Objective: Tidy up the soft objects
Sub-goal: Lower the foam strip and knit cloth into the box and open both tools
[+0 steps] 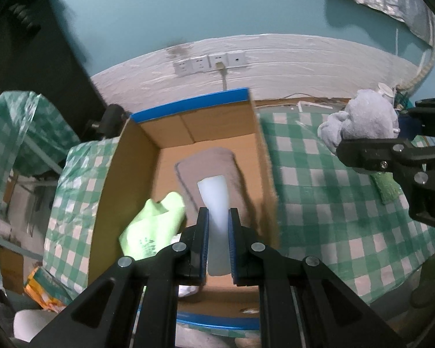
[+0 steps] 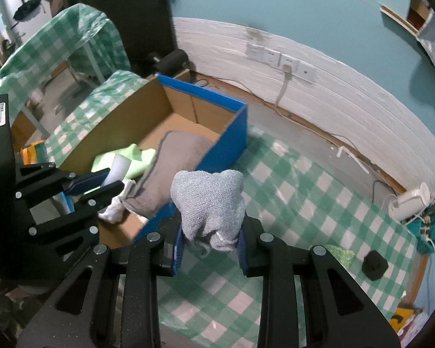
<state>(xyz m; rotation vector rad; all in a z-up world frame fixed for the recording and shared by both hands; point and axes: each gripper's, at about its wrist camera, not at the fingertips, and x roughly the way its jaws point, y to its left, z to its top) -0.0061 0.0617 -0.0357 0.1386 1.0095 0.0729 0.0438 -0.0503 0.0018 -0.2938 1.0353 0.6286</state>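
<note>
Dim, cool indoor light; soft shadows. Strong fisheye bending with dark vignetted corners. Motion blur smears the blue-edged cardboard box (image 1: 188, 133).

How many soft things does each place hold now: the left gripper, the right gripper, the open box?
Left gripper, white foam piece: 1
Right gripper, grey cloth: 1
Cardboard box, brown-grey cloth, green bag, small white cloth: 3
Total: 5
</note>
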